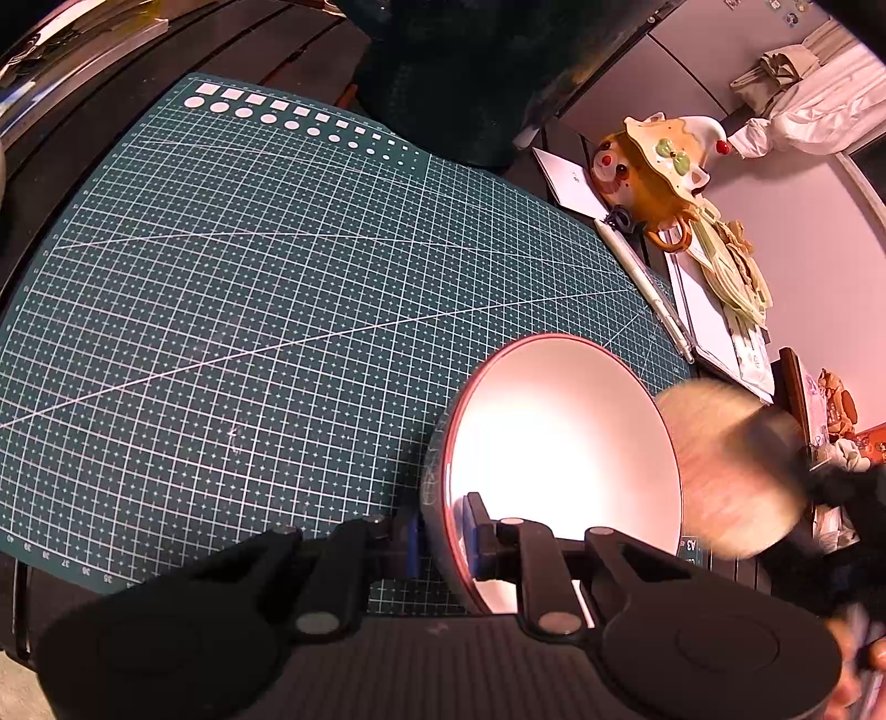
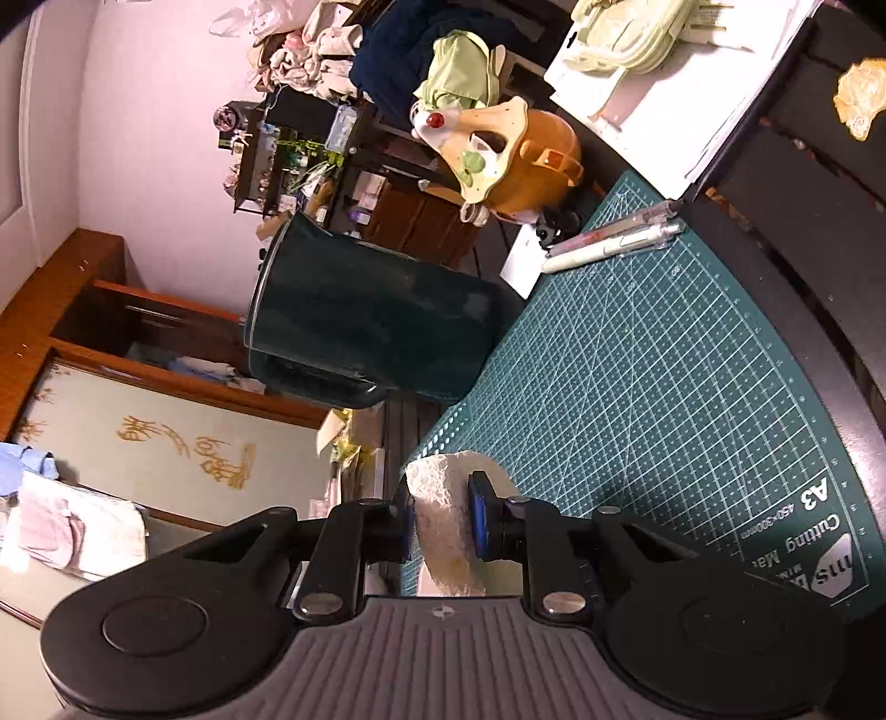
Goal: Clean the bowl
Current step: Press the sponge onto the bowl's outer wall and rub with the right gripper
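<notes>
In the left wrist view my left gripper (image 1: 443,540) is shut on the near rim of a white bowl (image 1: 559,437) with a red edge, holding it tilted above the green cutting mat (image 1: 249,288). One blue pad sits inside the bowl, the other outside its wall. A blurred pale wad (image 1: 725,471) hovers at the bowl's right rim, held by a dark gripper. In the right wrist view my right gripper (image 2: 446,526) is shut on a crumpled white paper towel (image 2: 448,520) over the mat's (image 2: 637,376) edge. The bowl is out of sight in that view.
A dark green jug (image 2: 365,327) stands at the mat's edge. An orange and cream ceramic pot (image 1: 659,166) sits beyond the mat, with pens (image 2: 614,238), white papers (image 1: 714,310) and a pale green pouch (image 2: 626,39) nearby. Cluttered shelves and a wooden cabinet (image 2: 111,310) lie behind.
</notes>
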`<state>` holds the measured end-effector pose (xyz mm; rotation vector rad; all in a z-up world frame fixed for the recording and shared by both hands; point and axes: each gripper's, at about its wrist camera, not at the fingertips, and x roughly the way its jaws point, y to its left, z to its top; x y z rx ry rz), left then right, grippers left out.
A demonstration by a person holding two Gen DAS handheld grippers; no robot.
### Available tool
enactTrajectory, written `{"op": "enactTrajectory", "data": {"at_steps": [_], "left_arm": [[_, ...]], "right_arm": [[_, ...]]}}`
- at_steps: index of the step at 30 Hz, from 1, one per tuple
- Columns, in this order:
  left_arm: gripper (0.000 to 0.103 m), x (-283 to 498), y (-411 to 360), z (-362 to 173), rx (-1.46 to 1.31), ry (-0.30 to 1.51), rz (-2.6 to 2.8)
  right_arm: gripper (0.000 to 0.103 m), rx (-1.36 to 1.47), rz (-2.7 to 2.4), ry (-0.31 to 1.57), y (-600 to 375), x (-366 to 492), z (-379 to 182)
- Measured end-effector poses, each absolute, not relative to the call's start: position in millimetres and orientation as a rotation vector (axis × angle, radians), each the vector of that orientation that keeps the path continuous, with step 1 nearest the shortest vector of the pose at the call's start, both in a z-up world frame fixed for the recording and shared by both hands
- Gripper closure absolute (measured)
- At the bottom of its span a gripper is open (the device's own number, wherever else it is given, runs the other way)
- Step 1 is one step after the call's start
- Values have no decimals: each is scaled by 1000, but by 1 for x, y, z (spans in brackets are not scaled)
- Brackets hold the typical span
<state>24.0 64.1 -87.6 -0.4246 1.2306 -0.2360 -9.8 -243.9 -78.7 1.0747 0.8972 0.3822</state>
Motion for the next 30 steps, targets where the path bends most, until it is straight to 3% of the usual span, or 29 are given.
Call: {"op": "enactTrajectory", "data": {"at_steps": [3,16,30], "left_arm": [[87,24,63,-87,-418,1230,-236],[83,32,57,-87,-427,1234,-243],[86,44,45,-80,-351,1193,-232]], "right_arm": [[83,1039,380,960,-239,-8,-83],[83,1114,443,933,-248,-17,-83],[83,1077,378,903,-253,-9,-83]]}}
